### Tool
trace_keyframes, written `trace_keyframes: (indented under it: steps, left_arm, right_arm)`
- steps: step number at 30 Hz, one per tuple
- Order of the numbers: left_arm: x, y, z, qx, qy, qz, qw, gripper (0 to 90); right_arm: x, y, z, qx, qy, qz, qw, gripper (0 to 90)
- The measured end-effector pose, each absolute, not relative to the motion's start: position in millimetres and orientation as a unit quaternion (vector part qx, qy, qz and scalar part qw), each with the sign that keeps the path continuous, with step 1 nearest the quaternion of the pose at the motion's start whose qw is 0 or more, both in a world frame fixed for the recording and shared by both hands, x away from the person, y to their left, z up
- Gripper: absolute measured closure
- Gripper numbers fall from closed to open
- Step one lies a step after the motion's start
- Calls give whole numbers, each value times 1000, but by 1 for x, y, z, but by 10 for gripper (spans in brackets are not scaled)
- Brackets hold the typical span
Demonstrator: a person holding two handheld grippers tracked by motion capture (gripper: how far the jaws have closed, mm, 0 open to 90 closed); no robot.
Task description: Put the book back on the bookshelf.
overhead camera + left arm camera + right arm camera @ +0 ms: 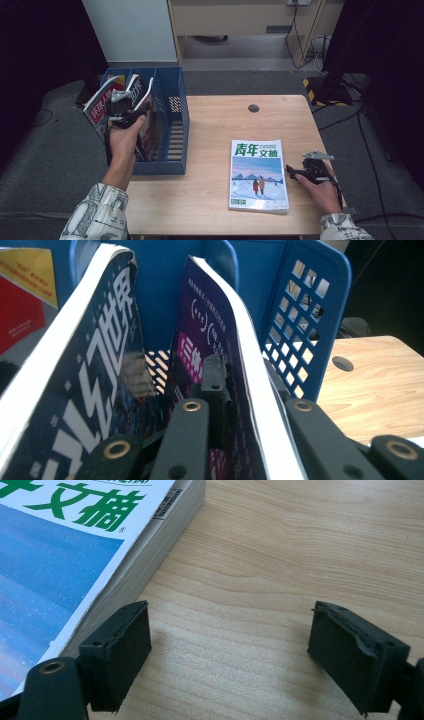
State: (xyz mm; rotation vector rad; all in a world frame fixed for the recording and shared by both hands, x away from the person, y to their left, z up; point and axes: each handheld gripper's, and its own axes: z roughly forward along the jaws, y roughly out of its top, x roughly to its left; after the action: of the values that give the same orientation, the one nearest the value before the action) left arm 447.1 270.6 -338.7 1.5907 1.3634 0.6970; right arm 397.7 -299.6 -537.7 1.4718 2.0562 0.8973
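step: you're slotting dark purple-covered magazine (210, 340) into blue plastic file rack (172, 125), left gripper (125, 102) fingers pinching it | right gripper (300, 172) fingers spread beside blue-green book (258, 175) on counter, lower right | next: release, withdraw upward

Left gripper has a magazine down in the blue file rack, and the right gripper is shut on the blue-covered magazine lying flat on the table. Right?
Not quite. The right gripper is open beside the blue-covered magazine, its jaws standing apart over bare table, as the right gripper view shows. The left gripper does have a magazine in the blue file rack.
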Motion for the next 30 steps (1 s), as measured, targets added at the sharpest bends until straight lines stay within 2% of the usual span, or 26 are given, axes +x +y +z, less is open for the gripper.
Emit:
trace_keyframes:
  steps: [3,9,22,30]
  left_arm:
    - [447,273,-339,643,553,282,449,767]
    - [444,276,-338,650,545,284,447,829]
    - [442,277,-338,632,545,262,485,835]
    - [442,277,-339,621,543,282,489,837]
  right_arm:
    - [398,-300,-538,535,746,326,227,172]
    - [398,-300,-538,535,746,326,227,172]
    - [398,-299,-538,534,745,327,229,171]
    - [398,-299,-538,534,745,327,228,170]
